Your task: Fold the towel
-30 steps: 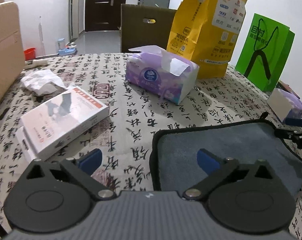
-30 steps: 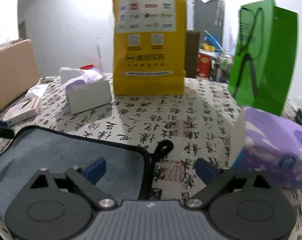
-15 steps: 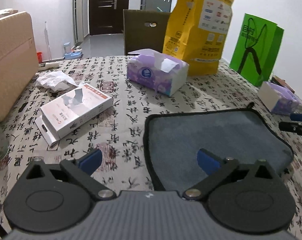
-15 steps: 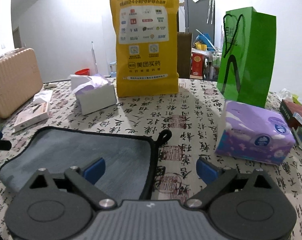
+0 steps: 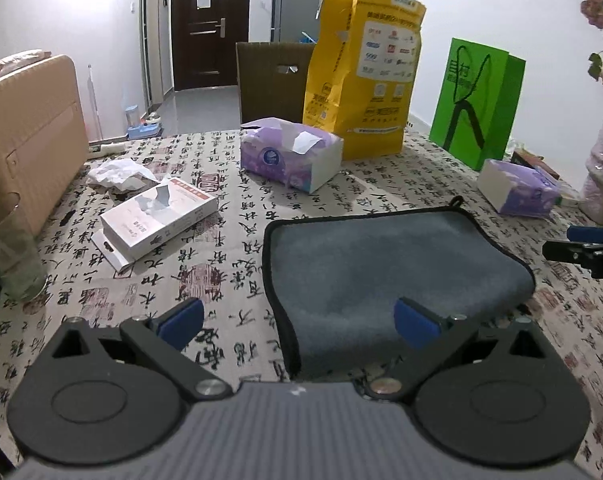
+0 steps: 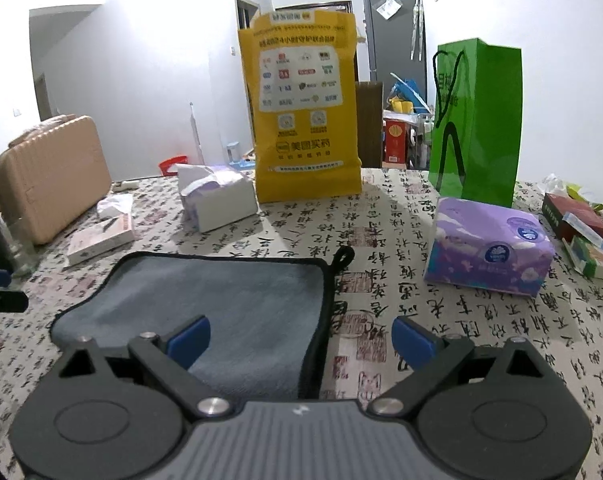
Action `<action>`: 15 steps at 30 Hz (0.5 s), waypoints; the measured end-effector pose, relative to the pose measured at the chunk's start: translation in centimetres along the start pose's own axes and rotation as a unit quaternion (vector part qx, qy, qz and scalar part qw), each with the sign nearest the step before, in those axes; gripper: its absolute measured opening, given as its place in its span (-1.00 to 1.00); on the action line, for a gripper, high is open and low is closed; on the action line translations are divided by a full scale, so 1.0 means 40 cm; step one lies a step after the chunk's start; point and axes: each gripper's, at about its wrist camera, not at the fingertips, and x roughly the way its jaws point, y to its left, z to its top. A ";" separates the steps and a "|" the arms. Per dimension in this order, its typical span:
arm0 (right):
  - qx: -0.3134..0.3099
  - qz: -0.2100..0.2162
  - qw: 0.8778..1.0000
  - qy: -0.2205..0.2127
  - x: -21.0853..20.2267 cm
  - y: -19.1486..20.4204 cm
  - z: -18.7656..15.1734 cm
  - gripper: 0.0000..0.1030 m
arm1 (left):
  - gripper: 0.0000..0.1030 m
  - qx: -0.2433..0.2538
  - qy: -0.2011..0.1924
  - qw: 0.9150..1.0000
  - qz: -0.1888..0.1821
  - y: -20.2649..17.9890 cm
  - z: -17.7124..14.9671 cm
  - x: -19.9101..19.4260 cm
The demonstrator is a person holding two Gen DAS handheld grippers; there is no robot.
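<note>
The towel (image 5: 385,264) lies on the table (image 5: 229,248) in front of both grippers, between 2 purple tissue packs, and it looks already folded 1 time: the near side shows a soft rounded fold and the far side a black hem. The next step is probably a second fold or a release, though this is only a judgement.

To do it well, the left gripper (image 5: 297,322) and the right gripper (image 6: 301,338) should each take 1 corner of the same short edge, catch both layers together, and lift it evenly so the hems meet. Both grippers have their blue pads wide apart and hold nothing.

The towel is grey-blue plush with a black border and a small black hanging loop (image 6: 343,257) at its far right corner. Its surface is smooth, with only light waves.
</note>
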 end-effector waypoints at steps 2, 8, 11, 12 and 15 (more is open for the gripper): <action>0.000 0.002 1.000 -0.002 -0.020 0.005 -0.006 0.89 | 1.00 0.001 -0.004 1.000 -0.001 -0.006 -0.012 -0.020; -0.002 0.004 1.000 -0.014 -0.085 0.017 -0.028 0.89 | 1.00 0.005 -0.015 1.000 -0.004 -0.028 -0.047 -0.078; -0.002 0.003 1.000 -0.016 -0.112 0.023 -0.042 0.90 | 1.00 0.005 -0.020 1.000 -0.007 -0.039 -0.061 -0.101; -0.004 0.004 1.000 -0.017 -0.123 0.026 -0.048 0.90 | 1.00 0.006 -0.022 1.000 -0.007 -0.044 -0.067 -0.109; -0.003 0.004 1.000 -0.019 -0.151 0.033 -0.070 0.90 | 1.00 0.008 -0.026 1.000 -0.008 -0.055 -0.089 -0.133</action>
